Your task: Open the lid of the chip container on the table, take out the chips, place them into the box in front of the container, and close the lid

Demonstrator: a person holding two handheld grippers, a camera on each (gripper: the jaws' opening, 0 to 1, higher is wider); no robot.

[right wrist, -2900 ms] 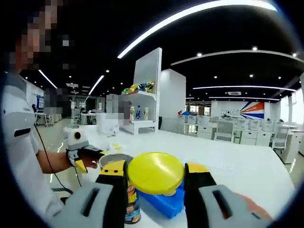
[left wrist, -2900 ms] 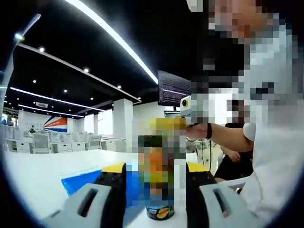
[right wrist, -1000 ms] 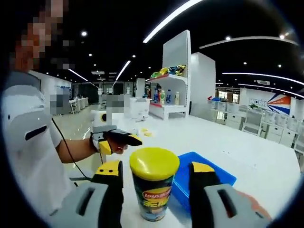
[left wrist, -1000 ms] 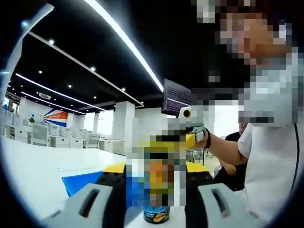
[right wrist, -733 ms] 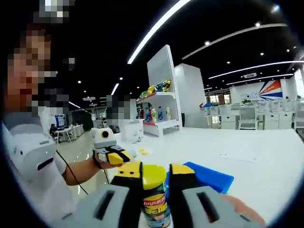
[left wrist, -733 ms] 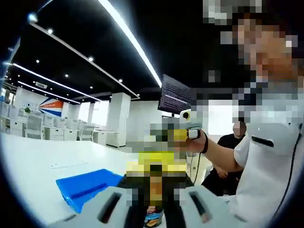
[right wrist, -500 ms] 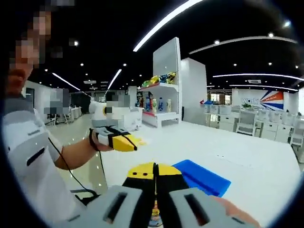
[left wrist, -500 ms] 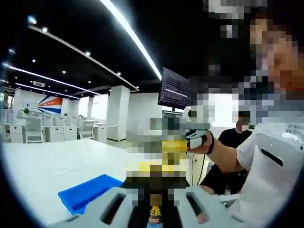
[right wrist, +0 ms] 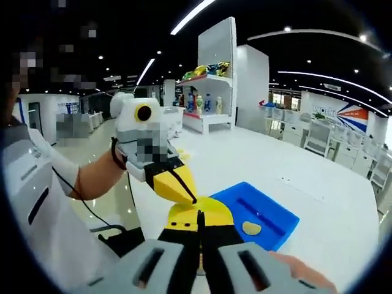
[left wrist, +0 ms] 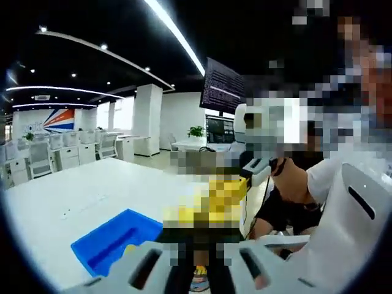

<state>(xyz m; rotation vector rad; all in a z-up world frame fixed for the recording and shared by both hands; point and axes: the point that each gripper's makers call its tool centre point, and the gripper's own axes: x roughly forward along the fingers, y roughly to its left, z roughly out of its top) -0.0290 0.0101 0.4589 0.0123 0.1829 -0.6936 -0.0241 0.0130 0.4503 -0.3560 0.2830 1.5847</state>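
- Right gripper view: we see the right gripper (right wrist: 199,236) rising from the bottom edge, jaws brought together with only a thin dark seam between the black, yellow-tipped fingers (right wrist: 184,233). Nothing shows between them; we record it as clenched on nothing.
- Just beyond those tips lies the yellow lid (right wrist: 211,209) of the chip container. The can body below is hidden behind the jaws; a sliver shows at the seam.
- The left gripper (right wrist: 184,193) comes in from the left of this view, held by a hand (right wrist: 131,160), with its yellow-tipped jaws pressed together into a point, clenched, aimed down at the lid's near edge. We cannot tell whether the point touches the lid.
- The blue box (right wrist: 260,214) sits on the white table (right wrist: 331,202) just right of and behind the lid. One yellowish chip (right wrist: 251,228) lies inside it.
- Left gripper view: the left gripper's own jaw tips are mostly covered by mosaic. Grey jaw bases show at the bottom, close together.
- The base of the chip container (left wrist: 197,283) shows between those bases, standing on the table.
- The blue box (left wrist: 116,242) lies to the left of the container here, with a yellow speck at its near corner.
- Shelving with coloured packages (right wrist: 208,92) stands in the background.
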